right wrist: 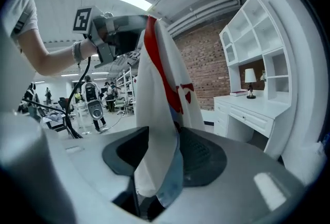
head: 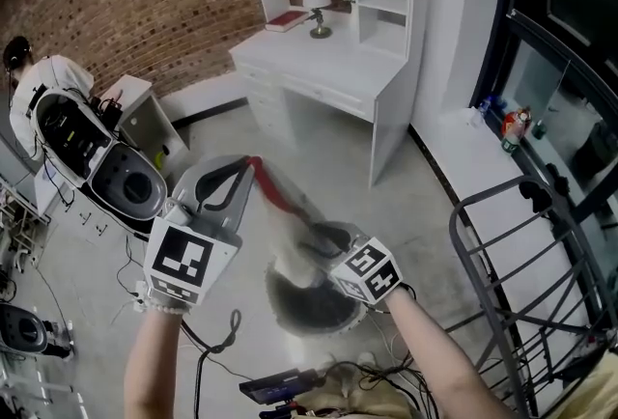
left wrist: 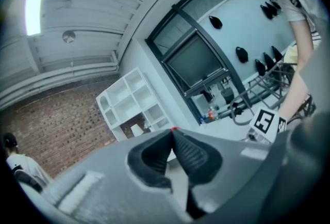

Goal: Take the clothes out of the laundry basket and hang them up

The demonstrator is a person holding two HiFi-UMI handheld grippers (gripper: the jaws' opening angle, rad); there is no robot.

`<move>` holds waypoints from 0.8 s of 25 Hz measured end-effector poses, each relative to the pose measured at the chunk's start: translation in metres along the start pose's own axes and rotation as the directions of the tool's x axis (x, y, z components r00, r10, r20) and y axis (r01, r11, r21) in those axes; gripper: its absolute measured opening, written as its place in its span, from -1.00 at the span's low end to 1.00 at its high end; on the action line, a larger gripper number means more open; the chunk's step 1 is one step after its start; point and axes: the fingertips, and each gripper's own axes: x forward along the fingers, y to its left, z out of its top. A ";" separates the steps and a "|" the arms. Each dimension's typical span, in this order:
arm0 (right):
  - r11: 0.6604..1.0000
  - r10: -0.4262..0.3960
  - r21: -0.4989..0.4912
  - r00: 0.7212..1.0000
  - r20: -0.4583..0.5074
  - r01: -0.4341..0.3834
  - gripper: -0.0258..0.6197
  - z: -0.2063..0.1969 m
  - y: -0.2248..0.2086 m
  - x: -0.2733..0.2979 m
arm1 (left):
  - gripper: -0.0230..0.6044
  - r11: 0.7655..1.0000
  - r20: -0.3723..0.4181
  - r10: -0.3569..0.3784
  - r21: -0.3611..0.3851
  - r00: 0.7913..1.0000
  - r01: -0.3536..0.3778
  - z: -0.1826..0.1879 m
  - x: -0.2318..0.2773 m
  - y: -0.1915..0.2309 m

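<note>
Garment (right wrist: 161, 89) looked light and floppy, top edge pinched in the clamped left gripper (left wrist: 171, 134), hanging loose between wide-apart jaws of the right gripper (right wrist: 165, 152), so grabbing a hem seemed smartest.

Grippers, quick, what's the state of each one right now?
Left gripper: shut on the white-and-red garment.
Right gripper: open, garment hanging loose between its jaws.

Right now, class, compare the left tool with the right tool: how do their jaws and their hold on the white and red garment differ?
The left tool has its jaws shut; the right tool has them wide apart. The left tool pinches the red edge of the garment; in the right tool the garment hangs loose. The left tool is at the garment's top, the right tool lower down. Both meet the same garment.
</note>
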 end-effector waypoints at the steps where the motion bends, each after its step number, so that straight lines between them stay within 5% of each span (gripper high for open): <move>1: 1.000 0.016 -0.007 1.000 -0.007 -0.016 -0.37 -0.001 0.002 0.004 | -0.92 1.000 0.002 0.000 -0.001 1.000 0.000 0.000 -0.001 0.001; 6: 0.998 0.060 -0.026 0.998 -0.012 -0.061 -0.37 0.004 0.012 0.024 | -0.92 1.000 0.012 -0.003 -0.004 1.000 0.003 -0.001 -0.007 0.009; 8: 0.998 0.033 -0.052 0.999 -0.022 -0.034 -0.80 0.006 0.011 0.024 | -0.92 1.000 0.010 0.006 -0.012 1.000 -0.005 -0.005 -0.010 0.014; 14: 0.979 -0.191 -0.080 0.981 -0.041 0.187 -0.85 0.005 -0.018 -0.022 | -0.92 0.999 -0.012 0.029 -0.030 1.000 -0.029 -0.027 -0.020 0.033; 20: 0.892 -0.442 -0.124 0.897 -0.026 0.435 -0.85 0.028 -0.054 -0.103 | -0.92 1.000 -0.008 -0.008 -0.017 1.000 0.008 -0.036 -0.013 0.021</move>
